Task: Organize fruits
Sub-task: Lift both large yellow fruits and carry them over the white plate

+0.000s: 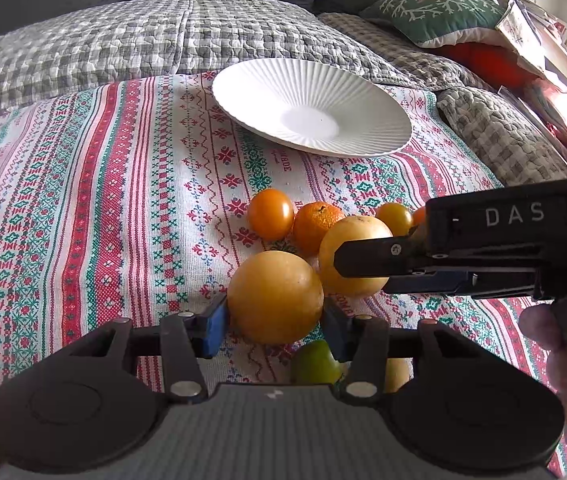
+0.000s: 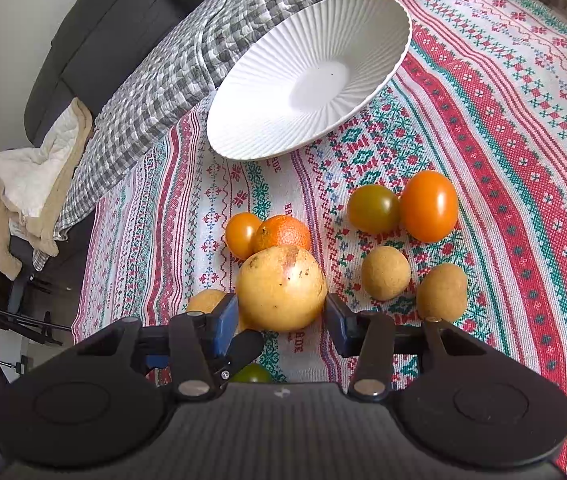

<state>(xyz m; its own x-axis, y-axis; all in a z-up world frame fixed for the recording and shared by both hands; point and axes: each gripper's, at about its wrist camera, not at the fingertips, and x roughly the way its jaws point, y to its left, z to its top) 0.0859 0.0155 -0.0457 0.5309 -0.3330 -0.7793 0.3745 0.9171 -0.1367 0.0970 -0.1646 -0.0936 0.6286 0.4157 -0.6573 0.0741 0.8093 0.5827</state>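
The right gripper (image 2: 281, 314) straddles a large yellow fruit (image 2: 282, 288) on the patterned tablecloth (image 2: 503, 128); its blue pads (image 2: 225, 320) sit just beside the fruit's flanks, and contact cannot be told. The other gripper's black fingertip (image 2: 245, 350) pokes in below the left pad, above a green fruit (image 2: 253, 374). Behind the yellow fruit lie a mandarin (image 2: 285, 232) and a small orange tomato (image 2: 242, 234), touching. To the right are a greenish tomato (image 2: 373, 208), a larger orange tomato (image 2: 429, 205) and two tan round fruits (image 2: 385, 273). A white ribbed plate (image 2: 363, 24) rests near the cloth's far edge.
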